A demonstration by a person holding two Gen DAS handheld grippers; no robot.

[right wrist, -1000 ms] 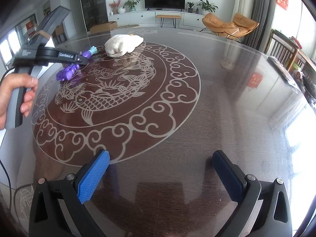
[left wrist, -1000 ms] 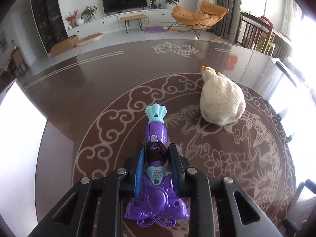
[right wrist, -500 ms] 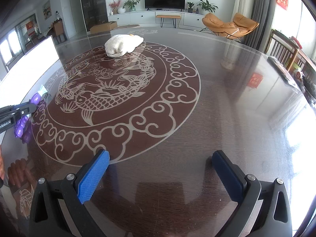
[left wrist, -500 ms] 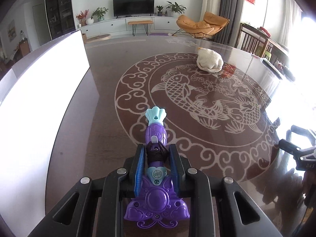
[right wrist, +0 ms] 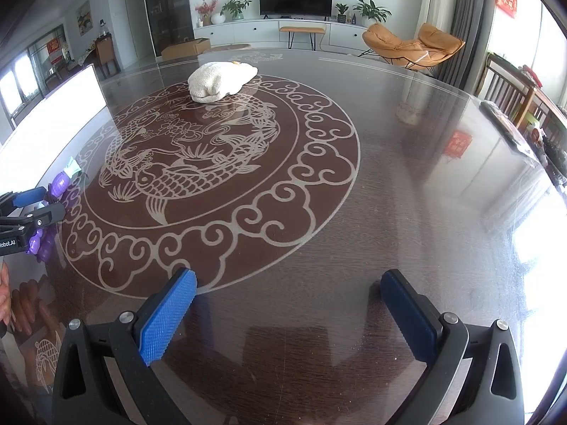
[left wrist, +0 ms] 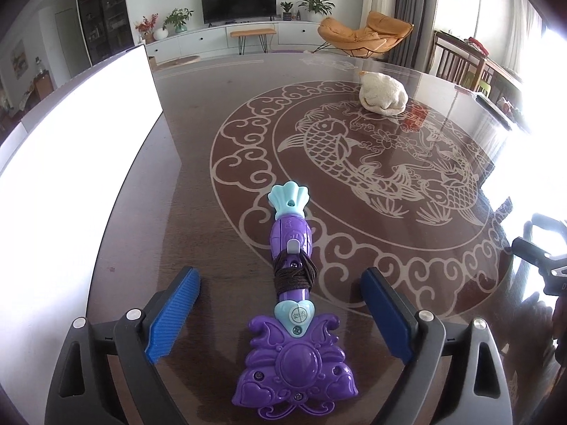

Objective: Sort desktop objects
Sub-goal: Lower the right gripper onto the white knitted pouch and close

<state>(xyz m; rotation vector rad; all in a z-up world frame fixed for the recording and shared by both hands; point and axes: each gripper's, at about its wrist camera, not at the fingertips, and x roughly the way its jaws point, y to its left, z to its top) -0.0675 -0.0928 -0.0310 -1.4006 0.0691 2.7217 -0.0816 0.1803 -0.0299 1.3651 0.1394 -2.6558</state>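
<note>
Purple toy wand (left wrist: 294, 304) lies on table (left wrist: 198, 241), no container visible.

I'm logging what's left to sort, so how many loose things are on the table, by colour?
Purple and teal: 1, the toy wand lying between the opening pads of the left tool, free of both.
Cream white: 1, the rolled cloth at the far side.
Total: 2

The dark glossy desk (left wrist: 219, 81) bears a purple toy wand (left wrist: 292, 283) between the left claw's (left wrist: 280, 313) opening jaws and a cream cloth bundle (left wrist: 382, 94) far ahead.
</note>
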